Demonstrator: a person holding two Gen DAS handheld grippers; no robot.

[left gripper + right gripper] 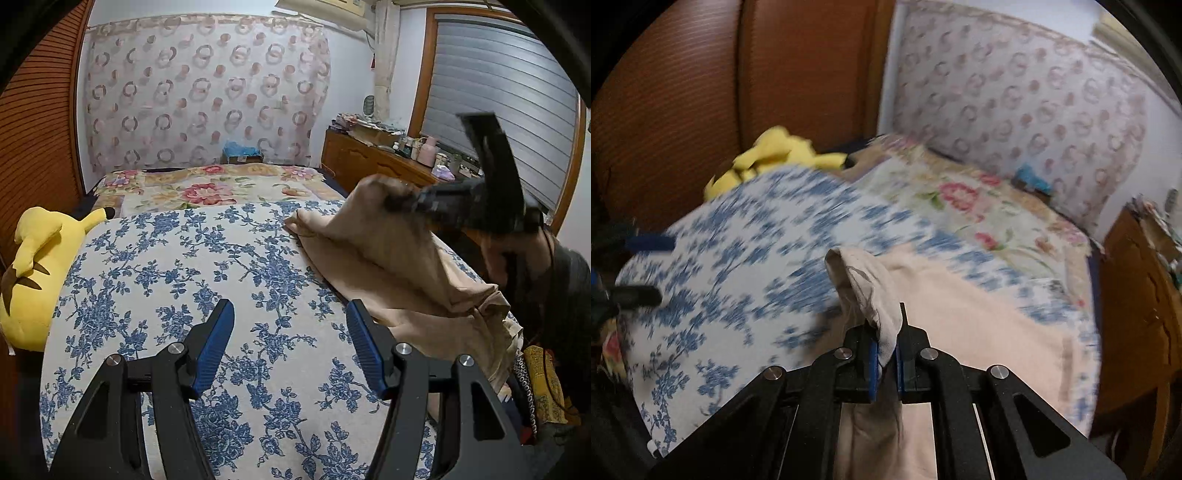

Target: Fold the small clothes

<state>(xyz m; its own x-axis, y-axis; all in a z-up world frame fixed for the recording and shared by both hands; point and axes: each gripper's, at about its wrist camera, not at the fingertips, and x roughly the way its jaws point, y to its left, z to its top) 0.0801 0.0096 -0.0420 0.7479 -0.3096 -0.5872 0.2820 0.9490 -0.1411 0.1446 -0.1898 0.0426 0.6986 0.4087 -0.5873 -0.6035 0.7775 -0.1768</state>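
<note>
A beige garment lies on the right side of the blue-flowered bedspread. My right gripper is shut on a bunched edge of the beige garment and lifts it off the bed; in the left wrist view it shows as a blurred black shape above the cloth. My left gripper is open and empty, hovering over the bedspread to the left of the garment. Its fingers show at the far left of the right wrist view.
A yellow plush toy lies at the bed's left edge by a wooden slatted wall. A floral blanket covers the far end of the bed. A cluttered wooden dresser stands to the right under a window blind.
</note>
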